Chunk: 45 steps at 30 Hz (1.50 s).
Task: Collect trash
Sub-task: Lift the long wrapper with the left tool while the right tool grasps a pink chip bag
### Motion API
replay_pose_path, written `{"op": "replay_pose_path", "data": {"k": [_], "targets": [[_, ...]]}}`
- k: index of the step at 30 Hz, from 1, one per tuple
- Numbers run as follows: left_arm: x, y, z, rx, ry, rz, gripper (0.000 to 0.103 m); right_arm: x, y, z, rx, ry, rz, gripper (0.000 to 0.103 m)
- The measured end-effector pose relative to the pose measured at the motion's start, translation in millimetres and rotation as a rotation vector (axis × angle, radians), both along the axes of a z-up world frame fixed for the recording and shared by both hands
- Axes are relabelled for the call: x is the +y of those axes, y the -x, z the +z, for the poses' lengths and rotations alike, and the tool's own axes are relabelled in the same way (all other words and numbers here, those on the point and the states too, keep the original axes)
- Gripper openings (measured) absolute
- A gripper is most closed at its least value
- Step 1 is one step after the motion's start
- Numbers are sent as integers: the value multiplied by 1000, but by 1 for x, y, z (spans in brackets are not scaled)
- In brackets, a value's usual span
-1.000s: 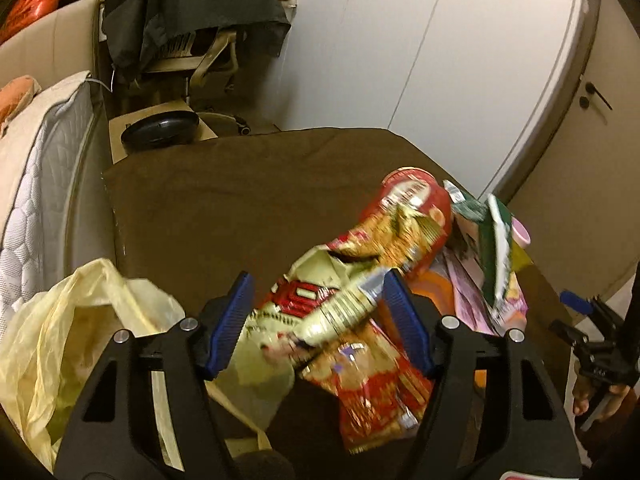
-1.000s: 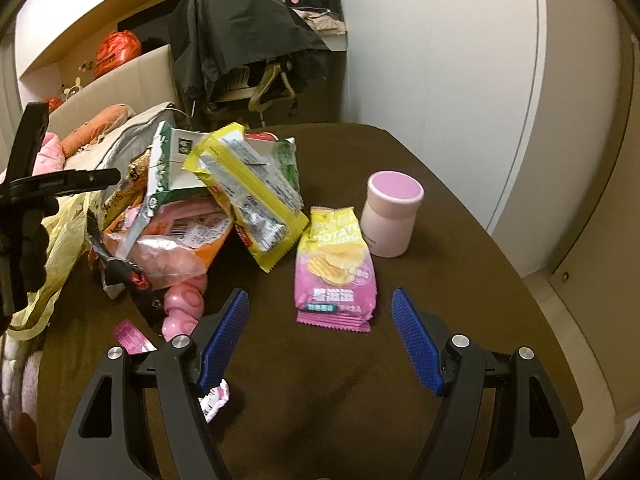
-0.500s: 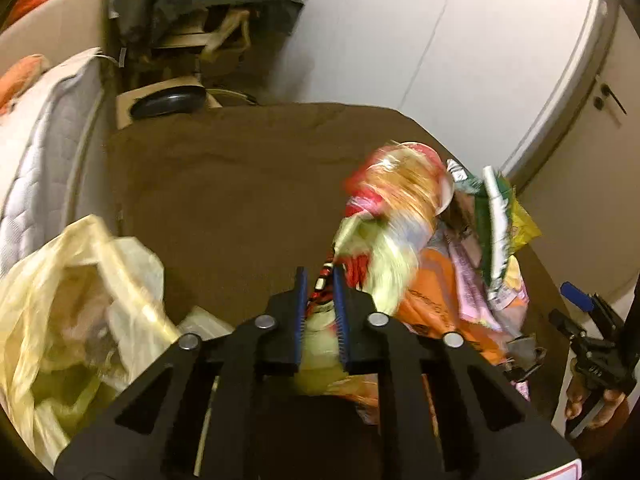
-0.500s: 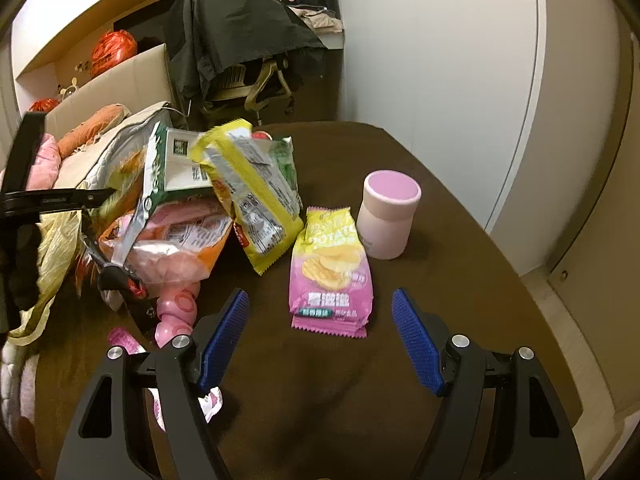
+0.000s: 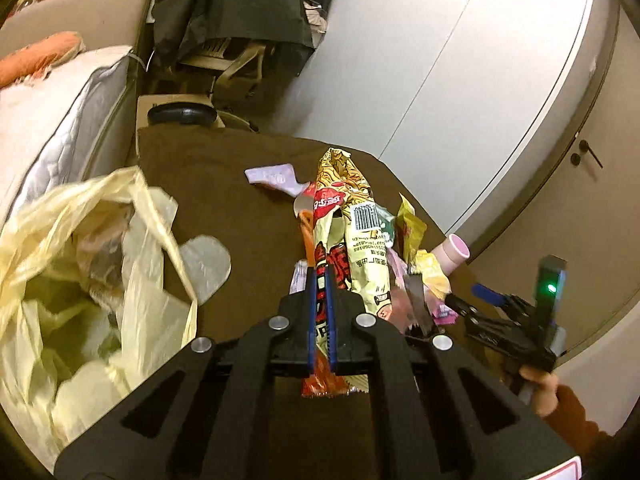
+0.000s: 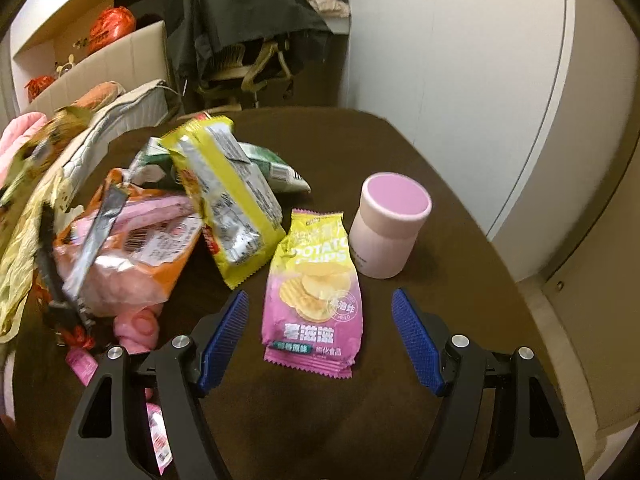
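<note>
From the left wrist, a yellow plastic bag (image 5: 80,280) gapes at nine o'clock with crumpled wrappers inside, while the left gripper (image 5: 319,320) has its jaws pinched on a long red-and-gold snack wrapper (image 5: 344,248) lifted at twelve o'clock, bare brown table (image 5: 224,184) lying between bag and wrapper. From the right wrist, the right gripper (image 6: 320,340) stands with jaws spread either side of a pink potato chips packet (image 6: 314,284) lying flat at twelve o'clock, a pink lidded cup (image 6: 386,228) upright at one o'clock, a heap of wrappers (image 6: 160,220) at ten, open tabletop up to the curved far edge.
</note>
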<state>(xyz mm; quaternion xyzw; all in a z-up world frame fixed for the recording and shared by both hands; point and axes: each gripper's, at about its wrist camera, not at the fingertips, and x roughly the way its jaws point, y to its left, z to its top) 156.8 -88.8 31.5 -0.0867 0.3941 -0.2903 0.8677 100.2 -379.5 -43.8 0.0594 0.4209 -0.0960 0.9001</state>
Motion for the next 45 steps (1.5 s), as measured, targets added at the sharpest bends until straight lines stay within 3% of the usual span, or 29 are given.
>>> {"op": "replay_pose_path", "data": {"k": [5,9,10,17,19,21,29,35,39,40,42,45], "targets": [[12,11,-7,7,-6,35,4,-9,-13,-15,46,-62,0,67],[18,18,-13,14,-11,56,4,-8,-16,-23,74,-103,29,40],[20,21,-14,14,-11,61,4,-7,-13,-22,61,-116,37,38],[28,34,-14,-2,-19,90,4,10,5,11,-25,-64,72,32],[32,38,-11,-10,-18,102,4,14,8,26,-51,-54,76,17],[35,41,-8,-19,-18,113,4,18,13,42,-84,-46,78,16],[60,59,5,-44,-7,172,4,43,18,89,-184,6,131,15],[69,69,3,-41,5,181,4,28,28,69,-153,-45,70,15],[64,69,-8,-16,-6,165,4,21,37,41,-107,-100,102,17],[62,68,-11,-7,-7,163,4,18,39,33,-84,-130,103,19],[58,68,-19,17,-7,160,4,13,44,21,-55,-169,92,46],[53,68,-25,29,-8,148,4,9,56,9,-35,-240,102,52]]}}
